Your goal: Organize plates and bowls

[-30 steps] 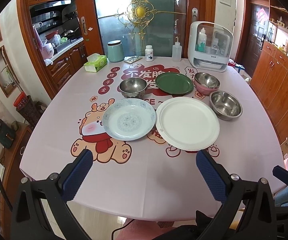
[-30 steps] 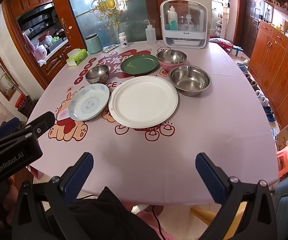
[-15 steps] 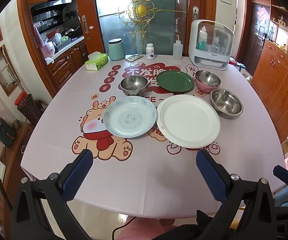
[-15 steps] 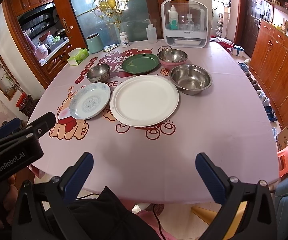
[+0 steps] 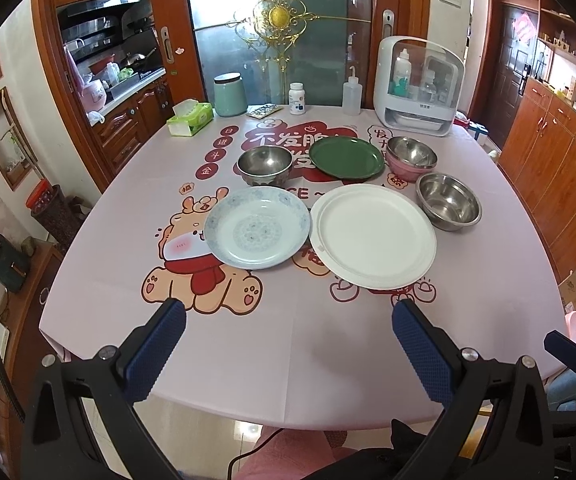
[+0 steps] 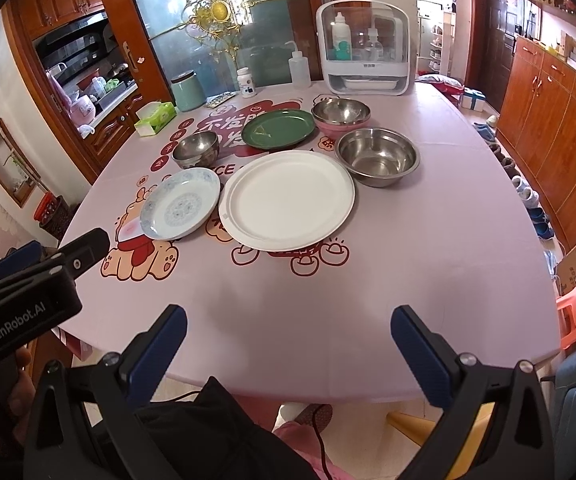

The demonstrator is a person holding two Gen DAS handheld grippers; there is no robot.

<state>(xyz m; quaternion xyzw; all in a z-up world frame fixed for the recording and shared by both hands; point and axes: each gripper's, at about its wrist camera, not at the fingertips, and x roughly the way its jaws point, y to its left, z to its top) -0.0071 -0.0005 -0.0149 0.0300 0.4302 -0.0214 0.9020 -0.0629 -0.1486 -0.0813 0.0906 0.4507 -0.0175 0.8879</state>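
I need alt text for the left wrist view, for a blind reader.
Open left gripper above the near edge of a pink table. Beyond it lie a white plate, a blue-patterned plate, a green plate and three steel bowls, all untouched.

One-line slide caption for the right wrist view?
Open right gripper faces large white round plate, blue-patterned plate and steel bowl.

You stand in a home dining room: a table (image 5: pixel 328 340) under a pink cartoon cloth, wooden cabinets (image 5: pixel 560 152) along one wall, a glass door (image 5: pixel 279 40) with gilt ornament, and a kitchen counter (image 5: pixel 127 84) through the doorway beyond.
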